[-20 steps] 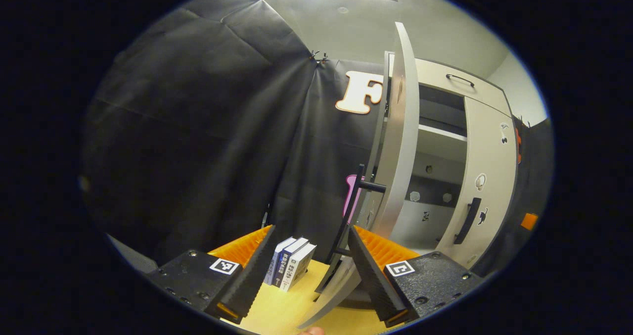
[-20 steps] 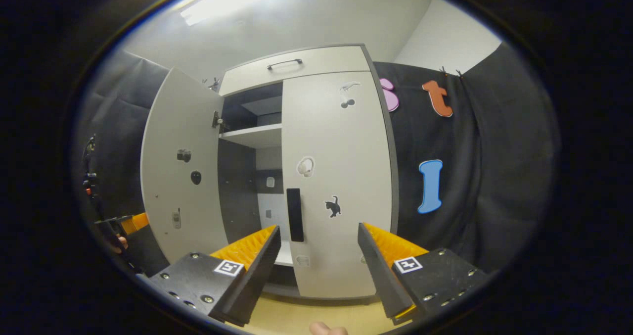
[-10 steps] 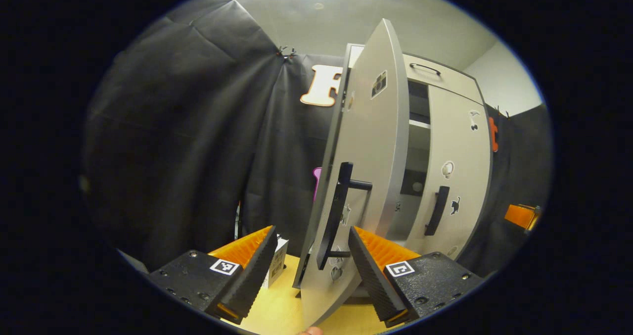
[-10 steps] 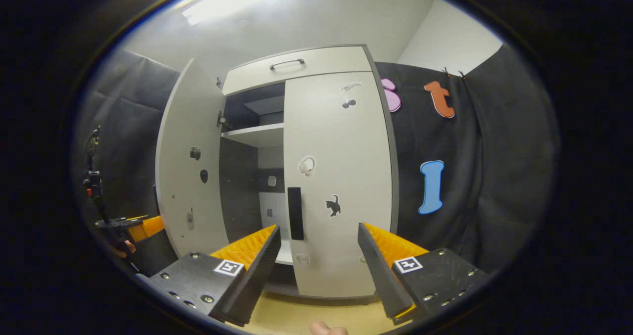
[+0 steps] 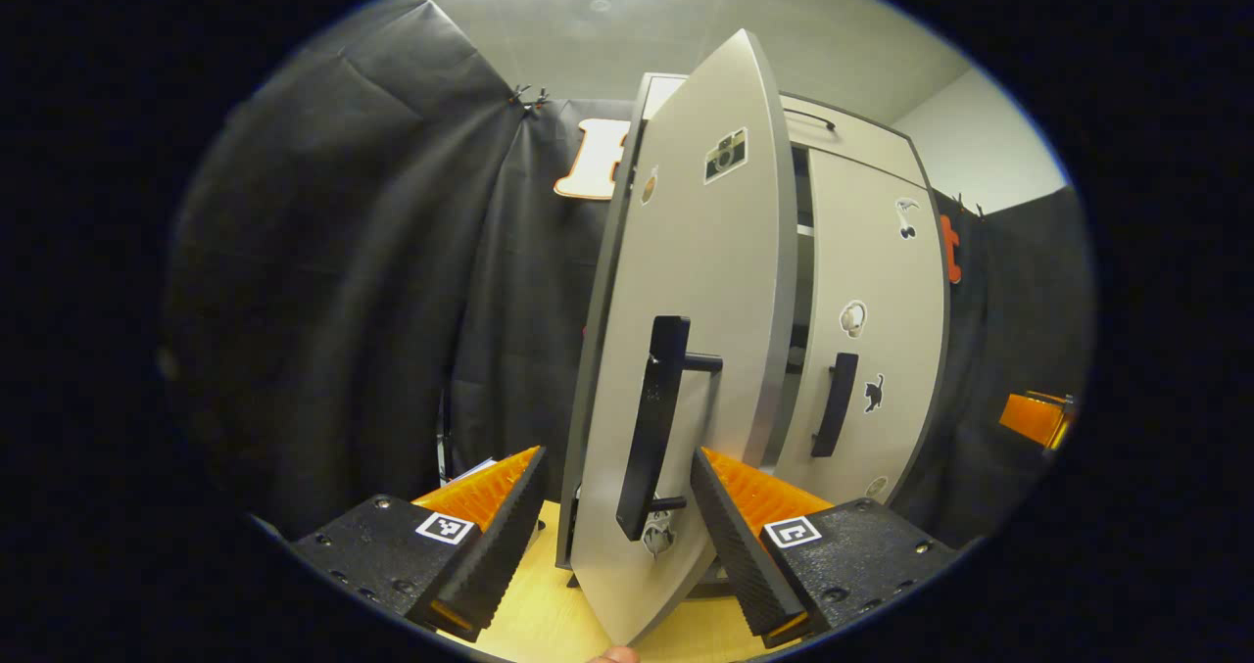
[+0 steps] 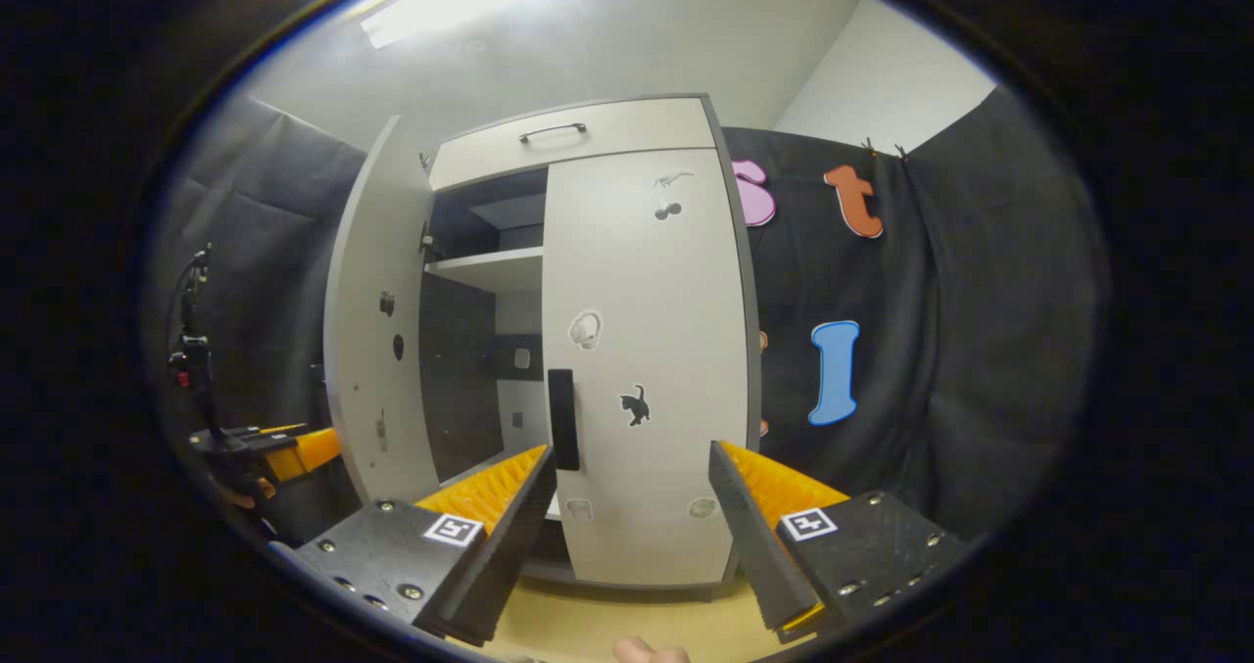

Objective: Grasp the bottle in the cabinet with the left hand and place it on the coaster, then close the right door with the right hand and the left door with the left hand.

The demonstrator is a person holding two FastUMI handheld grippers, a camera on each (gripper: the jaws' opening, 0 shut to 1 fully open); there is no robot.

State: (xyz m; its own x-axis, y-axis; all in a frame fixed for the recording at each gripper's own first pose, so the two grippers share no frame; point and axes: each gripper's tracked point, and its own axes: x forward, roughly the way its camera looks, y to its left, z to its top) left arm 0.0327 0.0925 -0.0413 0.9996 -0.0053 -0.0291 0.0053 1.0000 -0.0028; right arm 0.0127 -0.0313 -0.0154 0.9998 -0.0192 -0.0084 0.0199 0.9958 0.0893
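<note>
Two fingers of the left hand-held gripper (image 5: pixel 617 536) are seen spread wide at the bottom of the left gripper view, with nothing gripped between them. Just beyond them, the lower edge of the cabinet's left door (image 5: pixel 686 281) is seen standing in the gap between the fingers; contact with either finger cannot be judged. The door is shown partly swung, its outer face turned toward the camera, and its dark bar handle (image 5: pixel 654 428) is set upright on that face. Below it, a yellow tabletop (image 5: pixel 539 624) is visible. Past the left door, the right door (image 5: pixel 877 330) is seen lying flat against the cabinet front, fully shut, with its own dark handle (image 5: pixel 834 404) and several small stickers on it. In the right gripper view, the right hand-held gripper (image 6: pixel 632 536) is likewise held wide apart and empty, short of the cabinet (image 6: pixel 578 350). Farther on, a dark gap is left between the two doors, through which a shelf (image 6: pixel 487 266) is seen inside. At the far left of that view, the other gripper is seen behind the left door. Neither the bottle nor the coaster can be made out.
</note>
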